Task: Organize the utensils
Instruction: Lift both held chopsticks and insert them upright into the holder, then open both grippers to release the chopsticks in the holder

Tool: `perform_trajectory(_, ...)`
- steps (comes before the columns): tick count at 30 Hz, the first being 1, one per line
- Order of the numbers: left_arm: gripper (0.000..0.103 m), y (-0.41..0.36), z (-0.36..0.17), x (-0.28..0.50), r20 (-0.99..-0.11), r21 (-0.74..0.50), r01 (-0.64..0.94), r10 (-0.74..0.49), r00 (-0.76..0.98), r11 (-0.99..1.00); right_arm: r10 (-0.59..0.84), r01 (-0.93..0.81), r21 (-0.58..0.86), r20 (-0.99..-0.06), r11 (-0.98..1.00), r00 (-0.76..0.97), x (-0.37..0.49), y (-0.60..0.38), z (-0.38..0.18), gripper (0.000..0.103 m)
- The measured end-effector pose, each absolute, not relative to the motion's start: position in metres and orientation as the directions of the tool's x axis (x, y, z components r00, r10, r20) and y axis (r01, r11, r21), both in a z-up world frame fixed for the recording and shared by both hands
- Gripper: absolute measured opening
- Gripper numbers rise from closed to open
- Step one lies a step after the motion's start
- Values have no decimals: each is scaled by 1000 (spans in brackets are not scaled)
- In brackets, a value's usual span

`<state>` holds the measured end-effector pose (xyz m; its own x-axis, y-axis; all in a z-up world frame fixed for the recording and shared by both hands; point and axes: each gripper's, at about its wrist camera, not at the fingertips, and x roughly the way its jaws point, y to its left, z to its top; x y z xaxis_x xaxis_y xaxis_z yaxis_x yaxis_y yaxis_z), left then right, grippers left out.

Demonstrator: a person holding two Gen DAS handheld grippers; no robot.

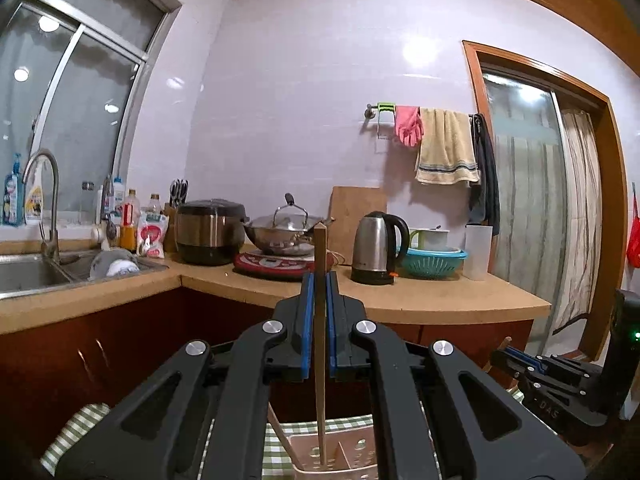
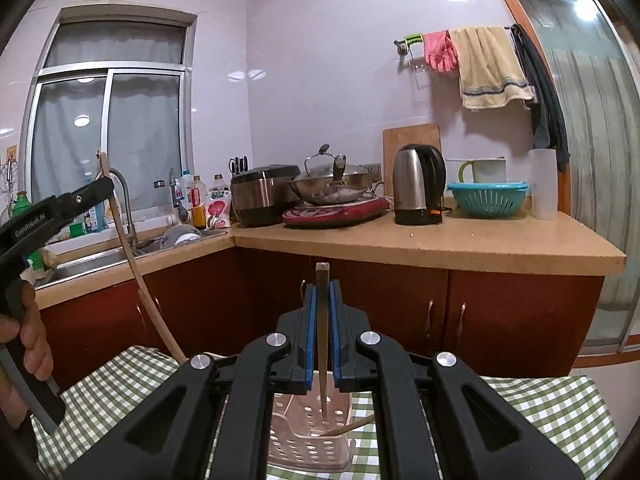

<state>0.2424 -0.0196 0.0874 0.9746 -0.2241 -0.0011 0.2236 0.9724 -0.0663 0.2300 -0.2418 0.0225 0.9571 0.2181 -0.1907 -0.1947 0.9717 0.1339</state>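
Observation:
My left gripper (image 1: 319, 280) is shut on a wooden chopstick (image 1: 320, 360) held upright. Its lower end reaches into a pinkish perforated utensil holder (image 1: 356, 454), where another stick (image 1: 280, 434) leans. My right gripper (image 2: 322, 286) is shut on a second, darker chopstick (image 2: 322, 344), also upright, with its tip hanging over the holder (image 2: 308, 436). A loose stick (image 2: 348, 426) lies slanted inside. In the right wrist view the left gripper (image 2: 105, 184) shows at the far left, its chopstick (image 2: 132, 260) running down toward the table. In the left wrist view the right gripper (image 1: 506, 356) sits low at the right.
The holder stands on a green checked tablecloth (image 2: 552, 408). Behind it are red cabinets and a counter (image 2: 440, 240) with a kettle (image 2: 418, 184), a wok, a rice cooker and a blue colander. A sink (image 1: 28, 272) with a tap is at the left. A hand (image 2: 28, 332) grips the left handle.

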Motion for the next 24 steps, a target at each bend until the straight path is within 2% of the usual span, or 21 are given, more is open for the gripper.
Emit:
perform_trajectory(3,6,-20,72,250,-23,-68,214,-216,976,974,220,-195,134,-208,972,953,233,-239,14,7)
perform_trajectory(9,7,-20,32,266,-125,-79,213,-222,967,974,231,-201,139,-252,970,940,241,-235,-1,7)
perform_trajectory(11,10,-21,21,267,-152,-73,214,-223,963,974,235,-204,142,-259,969,937,243,-235,-2,7)
perform_trajectory(13,22,-21,14,267,-166,-74,216,-226,960,974,229,-200,136,-259,970,938,241,-235,-3,10)
perform_trajectory(14,35,-20,12,266,-168,-80,214,-225,960,973,228,-198,135,-259,971,939,241,-236,-2,12)
perform_trajectory(15,42,-18,11,264,-167,-90,210,-223,960,973,225,-196,134,-259,971,939,240,-236,-2,21)
perform_trajectory(16,44,-17,10,262,-166,-97,209,-223,961,973,220,-190,136,-256,972,941,238,-238,-1,29)
perform_trajectory(20,58,-14,10,253,-167,-108,210,-226,960,972,205,-179,126,-245,976,948,230,-240,3,34)
perform_trajectory(24,69,-11,11,236,-169,-115,215,-233,958,970,184,-161,116,-228,980,956,216,-244,9,44)
